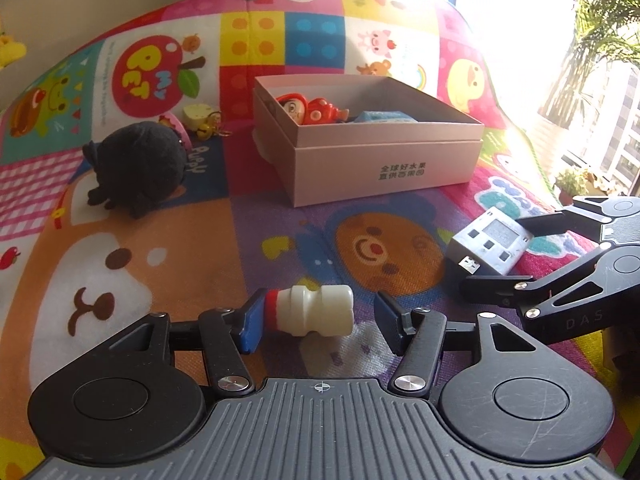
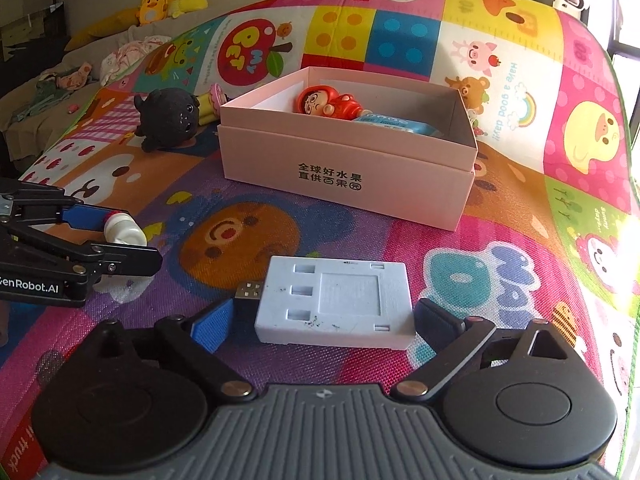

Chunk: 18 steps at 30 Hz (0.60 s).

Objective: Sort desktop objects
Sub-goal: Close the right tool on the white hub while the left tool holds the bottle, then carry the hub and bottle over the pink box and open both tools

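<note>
The left gripper [image 1: 318, 320] jaws stand open around a little white bottle [image 1: 316, 312]. The right gripper [image 2: 324, 320] jaws stand open around a white gadget [image 2: 336, 304] on the mat [image 2: 500, 240].

Pink box [image 2: 344, 168], black print; red figure [image 2: 332, 106] inside; black plush [image 2: 170, 118] upper left; white bottle [image 1: 316, 310], red cap; multicoloured cartoon mat [image 2: 520, 184]

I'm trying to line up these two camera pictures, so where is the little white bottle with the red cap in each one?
Left wrist view: the white bottle lies low at centre, between the left gripper fingers.
Right wrist view: the bottle is at the left edge, between that same gripper's fingers.
Shared landmark: the pink box, beyond the bottle in both.
</note>
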### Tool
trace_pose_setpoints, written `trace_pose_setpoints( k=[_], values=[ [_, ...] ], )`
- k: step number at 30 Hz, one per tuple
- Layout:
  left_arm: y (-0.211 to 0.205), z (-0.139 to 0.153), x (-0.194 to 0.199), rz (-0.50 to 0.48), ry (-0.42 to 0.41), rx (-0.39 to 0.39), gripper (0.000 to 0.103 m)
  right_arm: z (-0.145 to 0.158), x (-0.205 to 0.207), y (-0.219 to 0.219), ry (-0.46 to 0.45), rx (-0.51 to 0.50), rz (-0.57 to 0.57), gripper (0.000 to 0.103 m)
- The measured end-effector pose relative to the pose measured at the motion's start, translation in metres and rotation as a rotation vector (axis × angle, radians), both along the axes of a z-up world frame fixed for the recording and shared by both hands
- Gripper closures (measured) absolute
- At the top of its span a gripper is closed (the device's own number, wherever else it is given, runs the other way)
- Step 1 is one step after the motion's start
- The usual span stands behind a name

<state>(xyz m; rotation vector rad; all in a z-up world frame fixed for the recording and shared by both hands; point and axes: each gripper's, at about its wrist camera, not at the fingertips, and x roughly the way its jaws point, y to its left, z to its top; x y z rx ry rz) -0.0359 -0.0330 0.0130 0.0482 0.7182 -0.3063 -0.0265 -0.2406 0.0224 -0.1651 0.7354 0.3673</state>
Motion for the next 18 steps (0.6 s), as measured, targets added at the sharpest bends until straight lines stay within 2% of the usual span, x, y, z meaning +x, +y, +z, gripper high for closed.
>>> trace_pose_setpoints(
  k=[3,5,8,14,18],
  values=[
    [0.0001,0.0,-0.0004,0.001,0.0,-0.001,0.04,0.0001,-0.003,-0.0012,-0.001,-0.001,0.02,0.006],
    [0.0003,0.0,-0.0004,0.0,-0.001,0.0,0.04,0.0004,-0.0045,-0.0024,-0.004,0.002,0.028,0.011],
    [0.0003,0.0002,-0.0007,0.002,-0.001,-0.002,0.04,0.0022,-0.0054,-0.0039,-0.009,0.015,0.031,0.025],
    [0.0006,0.0012,-0.0013,0.003,-0.005,0.005,0.042,0.0025,-0.0037,-0.0015,-0.006,0.019,0.022,0.025],
    [-0.0022,0.0014,-0.0016,0.007,-0.009,0.026,0.044,0.0008,0.0019,0.0016,0.0,0.024,0.013,0.017]
  ],
)
